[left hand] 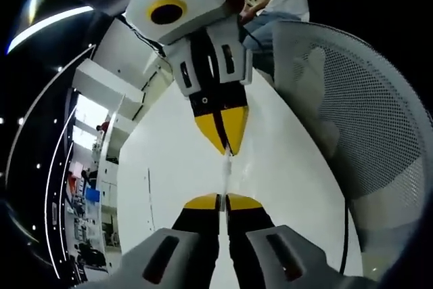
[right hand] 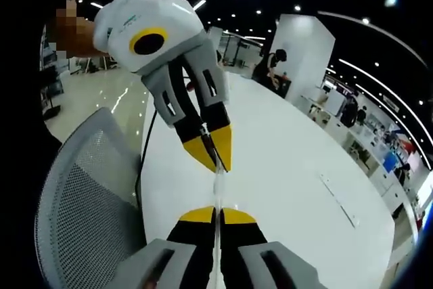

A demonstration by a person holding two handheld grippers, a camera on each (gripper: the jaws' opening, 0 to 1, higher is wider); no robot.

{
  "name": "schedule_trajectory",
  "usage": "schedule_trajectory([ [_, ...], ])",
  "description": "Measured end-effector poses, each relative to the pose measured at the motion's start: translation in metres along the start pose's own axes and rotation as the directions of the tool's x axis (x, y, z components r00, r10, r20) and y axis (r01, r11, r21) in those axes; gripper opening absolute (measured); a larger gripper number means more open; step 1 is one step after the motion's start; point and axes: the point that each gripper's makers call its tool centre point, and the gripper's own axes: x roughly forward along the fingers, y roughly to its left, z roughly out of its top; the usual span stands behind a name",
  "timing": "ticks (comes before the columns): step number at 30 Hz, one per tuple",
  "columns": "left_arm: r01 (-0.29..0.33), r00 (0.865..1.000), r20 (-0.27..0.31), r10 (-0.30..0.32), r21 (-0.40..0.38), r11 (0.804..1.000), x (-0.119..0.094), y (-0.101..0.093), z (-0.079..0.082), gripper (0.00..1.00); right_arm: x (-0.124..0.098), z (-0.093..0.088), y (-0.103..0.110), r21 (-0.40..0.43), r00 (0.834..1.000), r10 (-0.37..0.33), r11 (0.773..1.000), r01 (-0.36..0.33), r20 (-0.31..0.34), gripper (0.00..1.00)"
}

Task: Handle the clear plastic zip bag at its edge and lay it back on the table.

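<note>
Both the left gripper (left hand: 222,201) and right gripper (right hand: 217,215) are pinching the clear plastic zip bag (left hand: 227,167) edge-on above the white table (left hand: 169,167), so lowering both evenly should lay it flat.

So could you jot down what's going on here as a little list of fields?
Held item: clear plastic zip bag, stretched edge-on between both grippers
Left gripper: shut on the bag's edge
Right gripper: shut on the opposite edge
Bag position: held above the white table, not laid down
Nearby: grey mesh chair beside the table
</note>
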Motion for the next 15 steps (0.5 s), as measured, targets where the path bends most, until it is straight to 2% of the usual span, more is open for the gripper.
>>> schedule_trajectory([
  [5,0.036,0.999,0.005,-0.036,-0.084,0.996,-0.0001,-0.0034,0.0001,0.0,0.0,-0.0011,0.0015,-0.004,1.0,0.003,1.0,-0.003,-0.002,0.0],
  [15,0.061,0.998,-0.013,-0.063,-0.145,0.988,0.002,-0.007,-0.0077,0.0,-0.0009,0.0019,-0.0008,-0.056,1.0,-0.023,0.998,0.024,0.01,0.04],
])
